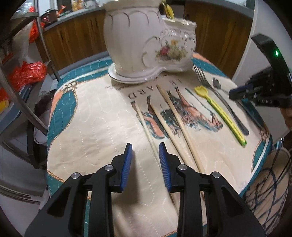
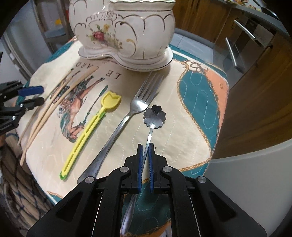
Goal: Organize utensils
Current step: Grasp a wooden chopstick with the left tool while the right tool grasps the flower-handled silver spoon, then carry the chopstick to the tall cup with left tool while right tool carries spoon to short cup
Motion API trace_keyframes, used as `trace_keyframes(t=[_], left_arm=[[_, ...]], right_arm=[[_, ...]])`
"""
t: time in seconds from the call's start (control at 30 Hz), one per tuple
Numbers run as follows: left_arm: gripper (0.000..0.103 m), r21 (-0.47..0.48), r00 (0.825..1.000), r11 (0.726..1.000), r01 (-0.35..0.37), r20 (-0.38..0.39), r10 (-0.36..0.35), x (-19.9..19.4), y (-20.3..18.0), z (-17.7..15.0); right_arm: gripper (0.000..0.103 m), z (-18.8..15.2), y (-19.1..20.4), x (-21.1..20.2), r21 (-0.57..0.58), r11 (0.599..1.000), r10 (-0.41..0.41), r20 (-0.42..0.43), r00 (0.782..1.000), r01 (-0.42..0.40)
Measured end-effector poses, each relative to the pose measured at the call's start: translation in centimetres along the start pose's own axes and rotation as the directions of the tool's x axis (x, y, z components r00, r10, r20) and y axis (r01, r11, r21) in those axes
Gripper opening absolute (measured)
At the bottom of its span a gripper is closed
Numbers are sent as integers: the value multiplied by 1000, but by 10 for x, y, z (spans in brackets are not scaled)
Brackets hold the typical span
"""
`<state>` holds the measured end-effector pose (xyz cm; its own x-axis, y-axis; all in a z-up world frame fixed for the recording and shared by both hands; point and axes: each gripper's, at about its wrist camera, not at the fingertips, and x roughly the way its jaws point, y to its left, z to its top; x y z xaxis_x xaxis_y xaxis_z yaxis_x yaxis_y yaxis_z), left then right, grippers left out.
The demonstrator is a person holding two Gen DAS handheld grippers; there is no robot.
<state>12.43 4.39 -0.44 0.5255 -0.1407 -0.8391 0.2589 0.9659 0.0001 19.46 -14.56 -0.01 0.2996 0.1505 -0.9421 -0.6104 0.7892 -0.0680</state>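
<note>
On a quilted horse-print mat [image 1: 82, 124] [image 2: 200, 102] lie wooden chopsticks [image 1: 180, 120] [image 2: 54, 102], a yellow tulip-tipped plastic utensil [image 1: 220, 113] [image 2: 87, 131], a steel fork [image 1: 215, 91] [image 2: 127, 113] and a flower-headed spoon [image 1: 216, 83] [image 2: 155, 115]. Behind them stands a white floral ceramic holder [image 1: 146, 36] [image 2: 124, 32]. My left gripper [image 1: 146, 151] [image 2: 42, 95] is open low over the mat, with the thinnest chopstick just inside its right pad, not pinched. My right gripper [image 2: 145, 145] [image 1: 230, 94] is shut on the flower spoon's thin handle.
The holder sits on a white plate [image 1: 113, 74] at the mat's far edge, with yellow items [image 1: 169, 11] inside. Orange bags [image 1: 27, 73] fill shelves to the left. Wooden cabinets [image 2: 255, 73] stand on the right. A person's patterned clothing [image 1: 268, 191] is at the near edge.
</note>
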Motion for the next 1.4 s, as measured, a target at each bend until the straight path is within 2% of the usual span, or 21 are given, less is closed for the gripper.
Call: trace_keyframes(t=[0.27,0.47,0.63,0.77,0.9,1.03,1.2,1.3,1.4], left_arm=[[27,69,994,998,12,-112,-4,2,1,7],[19,118,982,993,22,-190,0,2,2,12],[13,116,972,992,39,-233,-11,6,6,20],[5,73,975,996,61,-218,-44,7,14,21],[4,-26,978,993,116,-169,-118,6,32,16],[4,-87,986,988,130,-97,-138,-3,46,10],[4,-135,985,977,168,64,-160,-33,55,8],[4,-137,962,966,220,196,-192,-57,56,10],[4,-151,926,952,266,313,-209,-72,55,16]], right_arm=[[8,13,-4,7,-4,999,32,-88,996,-32],[8,19,-6,11,-16,999,34,-134,990,-36],[7,21,-5,11,-1,1000,25,-120,993,-25],[4,17,-8,9,37,998,51,-71,996,-48],[4,12,-16,3,63,995,73,-21,997,-72],[4,8,-21,-13,88,990,103,56,993,-108],[4,3,-29,-39,122,980,134,202,970,-160],[4,2,-33,-55,137,975,130,296,946,-176],[4,4,-36,-71,159,969,118,384,916,-192]])
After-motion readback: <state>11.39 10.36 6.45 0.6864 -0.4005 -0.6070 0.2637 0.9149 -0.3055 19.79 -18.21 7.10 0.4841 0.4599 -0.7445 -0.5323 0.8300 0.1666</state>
